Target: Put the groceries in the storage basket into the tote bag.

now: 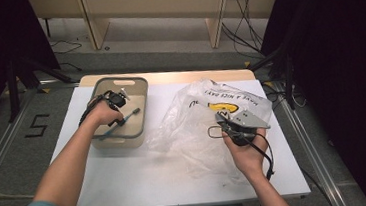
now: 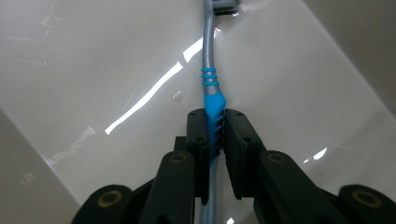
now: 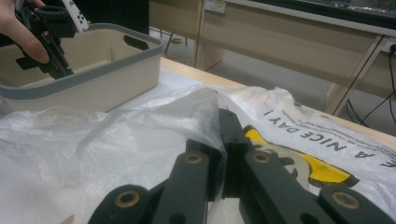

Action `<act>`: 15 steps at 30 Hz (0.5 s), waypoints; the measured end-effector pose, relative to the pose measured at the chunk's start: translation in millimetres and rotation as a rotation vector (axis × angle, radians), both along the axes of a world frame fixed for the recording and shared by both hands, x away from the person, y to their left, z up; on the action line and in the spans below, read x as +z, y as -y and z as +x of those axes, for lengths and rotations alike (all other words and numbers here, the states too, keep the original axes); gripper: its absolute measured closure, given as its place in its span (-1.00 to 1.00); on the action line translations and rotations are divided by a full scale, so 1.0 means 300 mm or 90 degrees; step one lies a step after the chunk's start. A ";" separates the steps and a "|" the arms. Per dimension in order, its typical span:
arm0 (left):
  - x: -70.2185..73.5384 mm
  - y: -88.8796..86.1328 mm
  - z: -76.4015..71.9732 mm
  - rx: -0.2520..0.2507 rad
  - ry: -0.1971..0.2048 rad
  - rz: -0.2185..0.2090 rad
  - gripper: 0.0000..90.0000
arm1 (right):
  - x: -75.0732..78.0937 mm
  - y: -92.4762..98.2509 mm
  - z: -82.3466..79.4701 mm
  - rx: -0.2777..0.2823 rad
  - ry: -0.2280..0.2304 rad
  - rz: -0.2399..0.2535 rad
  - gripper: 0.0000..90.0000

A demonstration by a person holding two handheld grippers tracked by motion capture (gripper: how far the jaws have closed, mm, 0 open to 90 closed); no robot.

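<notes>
L tongs [image 2: 215, 135] pinched the toothbrush [image 2: 211, 88] by its blue grip, down inside the bin [image 1: 142, 117] at desk's left. R tongs [image 3: 219, 140] were pressed together on a fold of the bag [image 3: 154, 135], mid-desk. Step looked like pickup, w/ bagging to follow: next move probably needs lift clear of bin, bag mouth held open.

3 cams: 1 fixed overhead, 2 jaw-mounted.
High view looks fwd/down; gripper views sit close along jaws; beige bin [image 1: 138, 132] [image 3: 116, 79] shared by high & right views.
</notes>
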State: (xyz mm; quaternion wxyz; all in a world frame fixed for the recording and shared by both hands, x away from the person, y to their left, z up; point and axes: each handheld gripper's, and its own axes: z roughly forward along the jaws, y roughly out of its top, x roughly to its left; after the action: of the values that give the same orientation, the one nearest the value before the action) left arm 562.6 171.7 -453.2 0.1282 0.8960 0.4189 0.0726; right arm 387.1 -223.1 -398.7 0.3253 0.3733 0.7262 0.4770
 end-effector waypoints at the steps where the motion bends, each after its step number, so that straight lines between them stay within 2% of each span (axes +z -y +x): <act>1: 0.000 0.000 0.000 0.000 0.001 -0.001 0.78 | 0.000 0.000 0.000 0.000 0.000 0.000 1.00; 9: 0.009 0.000 0.000 -0.002 0.010 -0.007 0.80 | 0.000 0.001 0.000 -0.001 0.000 0.000 1.00; 15: 0.005 -0.010 0.001 0.004 0.004 -0.006 0.80 | 0.000 0.000 0.000 -0.001 0.001 0.001 1.00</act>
State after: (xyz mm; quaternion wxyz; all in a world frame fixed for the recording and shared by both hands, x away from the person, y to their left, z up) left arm 562.8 174.8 -451.5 0.1332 0.8940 0.4213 0.0741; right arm 387.2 -223.2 -398.7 0.3259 0.3736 0.7254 0.4775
